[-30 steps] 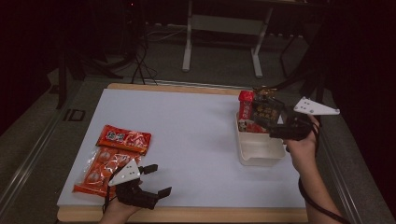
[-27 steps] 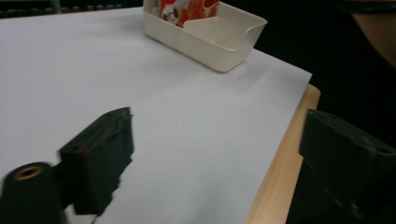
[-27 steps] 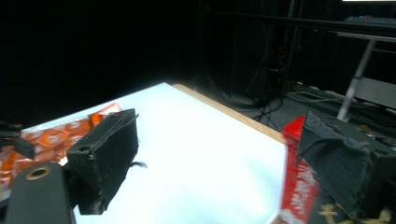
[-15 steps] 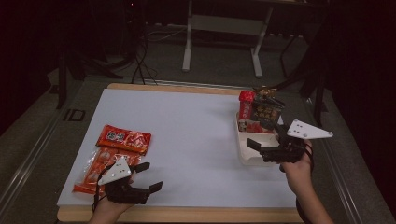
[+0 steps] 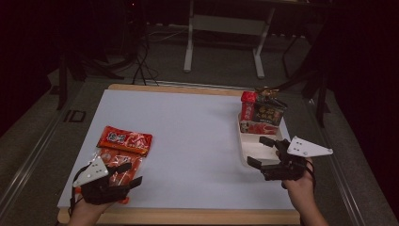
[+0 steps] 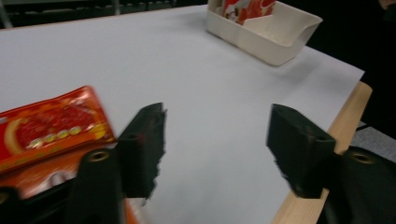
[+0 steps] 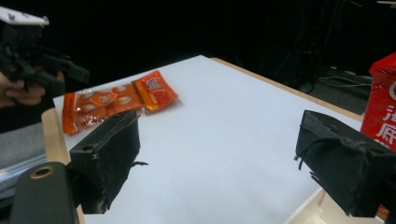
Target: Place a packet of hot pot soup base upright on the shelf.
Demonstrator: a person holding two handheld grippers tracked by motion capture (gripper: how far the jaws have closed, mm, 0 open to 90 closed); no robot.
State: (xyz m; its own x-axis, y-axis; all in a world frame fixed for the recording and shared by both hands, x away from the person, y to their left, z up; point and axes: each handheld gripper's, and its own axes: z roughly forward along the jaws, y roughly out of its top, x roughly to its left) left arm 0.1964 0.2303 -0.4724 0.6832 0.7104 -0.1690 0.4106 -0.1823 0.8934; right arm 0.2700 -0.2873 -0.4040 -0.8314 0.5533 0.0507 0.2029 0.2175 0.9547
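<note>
A cream tray (image 5: 251, 143) at the table's (image 5: 197, 141) right edge holds upright red and dark packets (image 5: 261, 113) at its far end; its near compartment lies bare. The right gripper (image 5: 258, 151), jaws spread, hovers over that tray. The left gripper (image 5: 128, 174), jaws just closing on nothing, hangs over two red pouches (image 5: 123, 147) lying near the left edge.
</note>
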